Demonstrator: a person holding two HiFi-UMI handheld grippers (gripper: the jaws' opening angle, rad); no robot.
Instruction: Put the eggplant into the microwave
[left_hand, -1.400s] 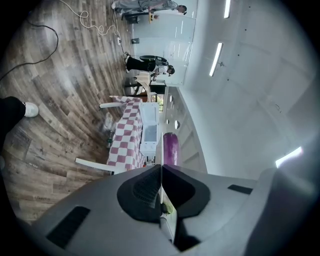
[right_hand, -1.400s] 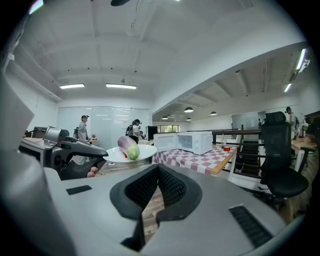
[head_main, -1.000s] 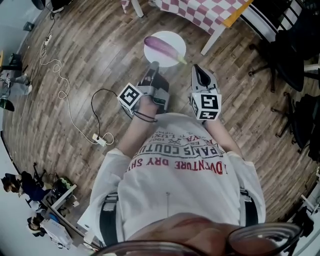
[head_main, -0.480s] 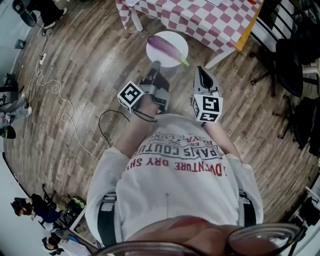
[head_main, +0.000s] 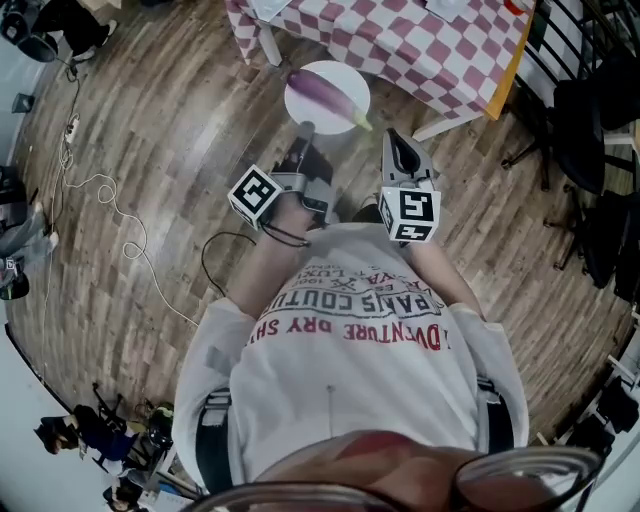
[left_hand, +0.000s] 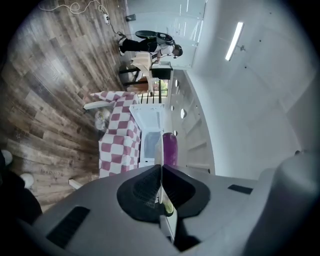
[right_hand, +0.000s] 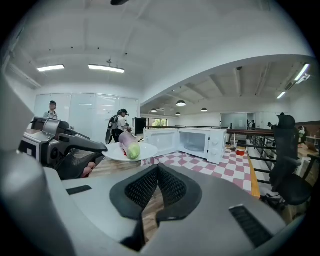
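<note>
A purple eggplant (head_main: 322, 92) with a green stem end lies on a white plate (head_main: 345, 85), carried in the air just before the checked table (head_main: 420, 45). My left gripper (head_main: 303, 134) is shut on the plate's near rim; in the left gripper view the plate (left_hand: 161, 159) shows edge-on between the jaws, with the eggplant (left_hand: 169, 148) beyond. My right gripper (head_main: 392, 143) is beside it to the right, shut and empty (right_hand: 158, 167). In the right gripper view a white microwave (right_hand: 202, 142) stands on the table with its door (right_hand: 159, 140) swung open, behind the plate (right_hand: 145, 150).
Black office chairs (head_main: 590, 110) stand to the right of the table. A white cable (head_main: 105, 195) trails over the wooden floor at the left. A red cup (right_hand: 240, 150) sits on the table beside the microwave. People (right_hand: 119, 125) stand far back.
The person has walked forward with both grippers and the plate. The checked table has come closer, and the plate now reaches its near edge. The grip is unchanged.
</note>
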